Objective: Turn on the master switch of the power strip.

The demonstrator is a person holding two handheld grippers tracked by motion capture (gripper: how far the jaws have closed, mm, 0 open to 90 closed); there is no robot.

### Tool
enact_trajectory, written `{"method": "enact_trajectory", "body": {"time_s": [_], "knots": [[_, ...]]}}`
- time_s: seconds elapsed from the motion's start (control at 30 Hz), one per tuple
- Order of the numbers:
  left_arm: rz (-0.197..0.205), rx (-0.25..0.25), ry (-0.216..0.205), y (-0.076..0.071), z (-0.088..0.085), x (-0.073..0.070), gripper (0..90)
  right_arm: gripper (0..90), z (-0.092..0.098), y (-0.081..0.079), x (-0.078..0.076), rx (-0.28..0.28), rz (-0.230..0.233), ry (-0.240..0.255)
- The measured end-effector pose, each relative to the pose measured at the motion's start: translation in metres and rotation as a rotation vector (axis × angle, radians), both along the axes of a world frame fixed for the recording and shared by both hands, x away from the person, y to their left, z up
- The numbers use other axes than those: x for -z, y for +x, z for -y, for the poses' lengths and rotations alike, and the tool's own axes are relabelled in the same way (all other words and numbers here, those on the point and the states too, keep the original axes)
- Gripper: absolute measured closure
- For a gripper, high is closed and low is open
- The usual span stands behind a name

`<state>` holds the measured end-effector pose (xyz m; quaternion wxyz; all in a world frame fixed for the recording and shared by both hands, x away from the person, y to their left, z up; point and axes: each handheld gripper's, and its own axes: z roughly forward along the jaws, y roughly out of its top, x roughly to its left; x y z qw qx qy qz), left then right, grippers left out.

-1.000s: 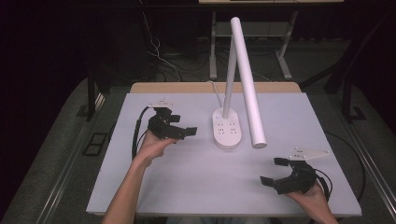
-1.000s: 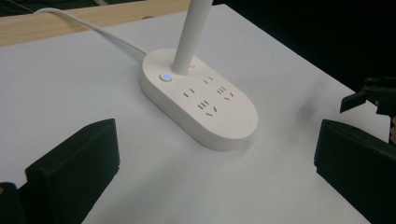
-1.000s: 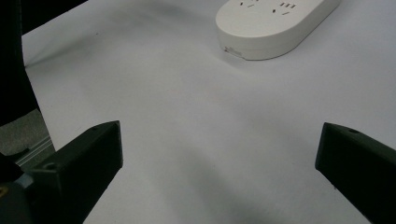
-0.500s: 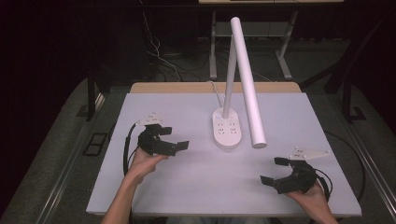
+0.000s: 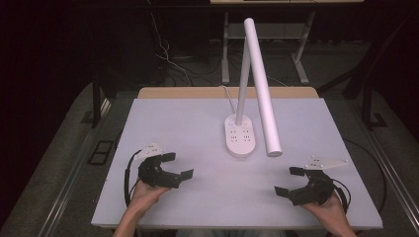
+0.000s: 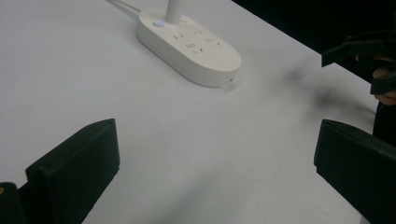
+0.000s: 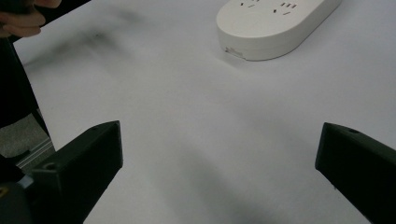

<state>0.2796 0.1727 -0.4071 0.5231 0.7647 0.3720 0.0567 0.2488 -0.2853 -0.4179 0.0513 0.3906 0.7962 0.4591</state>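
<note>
The lamp base (image 6: 189, 44) looks like smooth, slightly glossy white plastic; around it the table (image 5: 188, 123) is matt pale, perhaps laminate.

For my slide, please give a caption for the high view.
Two open hand-held grippers, left gripper and right gripper, rest near a white desk lamp.

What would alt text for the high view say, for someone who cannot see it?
A white desk lamp stands on an oval base with sockets toward the back of a pale table. Near the front edge, a person's hands hold two black grippers, the left gripper and the right gripper, both open and holding nothing.
</note>
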Motion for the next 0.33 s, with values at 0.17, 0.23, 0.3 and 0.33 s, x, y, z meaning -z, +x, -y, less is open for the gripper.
{"method": "enact_trajectory", "body": {"time_s": [0.17, 0.23, 0.3, 0.33], "knots": [[-0.015, -0.011, -0.006, -0.011, -0.007, 0.012, 0.0, 0.2, -0.001, 0.000, 0.001, 0.000, -0.002, 0.005], [-0.017, -0.009, -0.002, -0.014, -0.009, 0.014, 0.0, 0.2, -0.001, 0.000, 0.001, 0.000, -0.003, 0.004], [-0.012, -0.017, -0.007, -0.016, -0.009, 0.015, 0.0, 0.2, -0.001, 0.000, 0.001, -0.003, -0.004, 0.004], [-0.011, -0.015, -0.003, -0.017, -0.010, 0.016, 0.0, 0.2, -0.001, 0.000, 0.001, -0.004, -0.003, 0.003]]}}
